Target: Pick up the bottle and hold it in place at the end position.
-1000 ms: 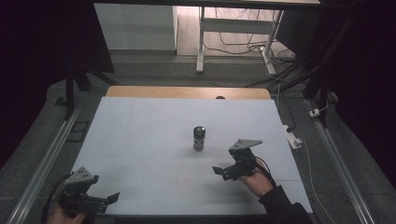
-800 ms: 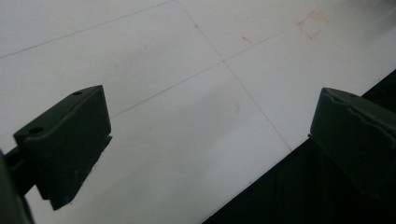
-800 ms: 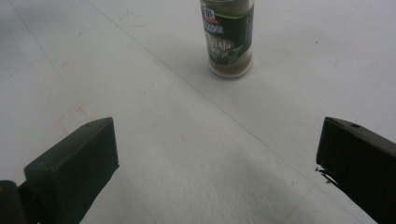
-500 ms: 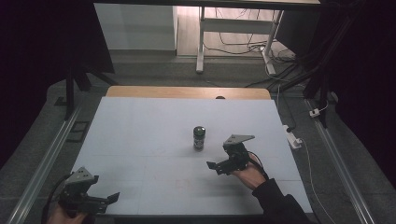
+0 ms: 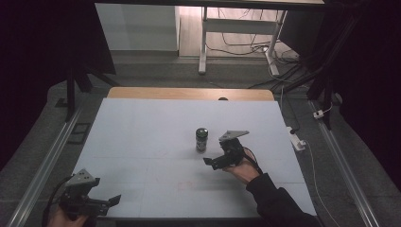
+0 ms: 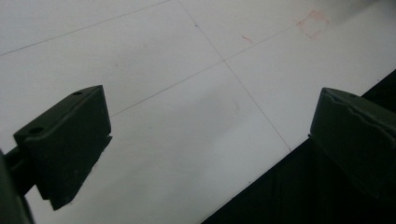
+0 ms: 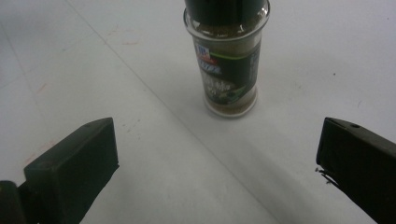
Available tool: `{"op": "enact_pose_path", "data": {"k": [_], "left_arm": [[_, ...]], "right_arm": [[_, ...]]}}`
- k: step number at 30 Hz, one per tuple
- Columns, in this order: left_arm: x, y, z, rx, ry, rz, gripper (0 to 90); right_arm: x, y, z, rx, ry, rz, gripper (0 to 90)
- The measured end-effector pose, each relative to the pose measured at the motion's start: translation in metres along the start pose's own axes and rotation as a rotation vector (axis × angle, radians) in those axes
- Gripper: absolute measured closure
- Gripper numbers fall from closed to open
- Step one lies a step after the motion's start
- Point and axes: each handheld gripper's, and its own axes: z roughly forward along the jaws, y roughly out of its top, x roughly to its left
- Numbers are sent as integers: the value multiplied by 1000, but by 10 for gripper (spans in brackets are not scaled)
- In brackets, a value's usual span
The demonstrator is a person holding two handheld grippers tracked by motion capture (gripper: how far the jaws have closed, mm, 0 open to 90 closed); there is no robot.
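**A:** What's nearest to the person?

**B:** The left claw (image 5: 111,201), low at the near left corner of the counter (image 5: 142,137), held in a hand (image 5: 64,218) at the bottom edge of the high view. In the left gripper view its two jaws stand wide apart with nothing between them, just the pale counter top and its dark near edge.

**A:** And a bit farther in?

**B:** The right claw (image 5: 212,162), right of centre, with the person's right hand (image 5: 243,169) and a dark sleeve (image 5: 279,203) behind it. Its jaws are spread wide too, gripping nothing. A grey three-cornered plate (image 5: 232,135) sits on top of it.

**A:** Where's the jar?

**B:** The spice jar (image 5: 202,139) stands upright near the middle of the counter, just beyond and slightly left of the right claw. In the right gripper view the spice jar (image 7: 229,60) sits ahead of the open jaws, roughly centred between them but not touched by either. It has a dark cap, clear walls showing a brownish-green filling, and a dark label.

**A:** Anything past that?

**B:** Bare counter, then a wooden strip (image 5: 189,93) along the far edge. Beyond it, on the floor, a white table frame (image 5: 203,42) and loose cables (image 5: 246,45).
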Motion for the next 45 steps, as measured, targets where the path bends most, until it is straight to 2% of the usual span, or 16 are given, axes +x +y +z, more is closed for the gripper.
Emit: {"op": "enact_pose_path", "data": {"k": [6, 16, 21, 26, 30, 34, 39, 45], "left_arm": [[0, 0, 0, -1, -2, 0, 0], [0, 0, 0, -1, -4, 1, 0], [0, 0, 0, 0, -4, 3, 0], [0, 0, 0, 1, -5, 4, 0], [0, 0, 0, 1, -6, 4, 0], [0, 0, 0, 2, -5, 5, 0], [0, 0, 0, 2, -5, 5, 0], [0, 0, 0, 2, -6, 4, 0]], "right_arm": [[-3, 6, 13, 5, -2, -35, 0], [-7, 16, 31, -6, 1, -64, 0], [-8, 20, 37, -10, -15, -101, 96], [-10, 22, 39, -9, -2, -98, 250], [-9, 24, 39, -29, -8, -132, 369], [-8, 26, 38, -44, -1, -139, 508], [-6, 26, 37, -39, -19, -177, 533], [-5, 29, 38, -30, -32, -175, 537]]}}
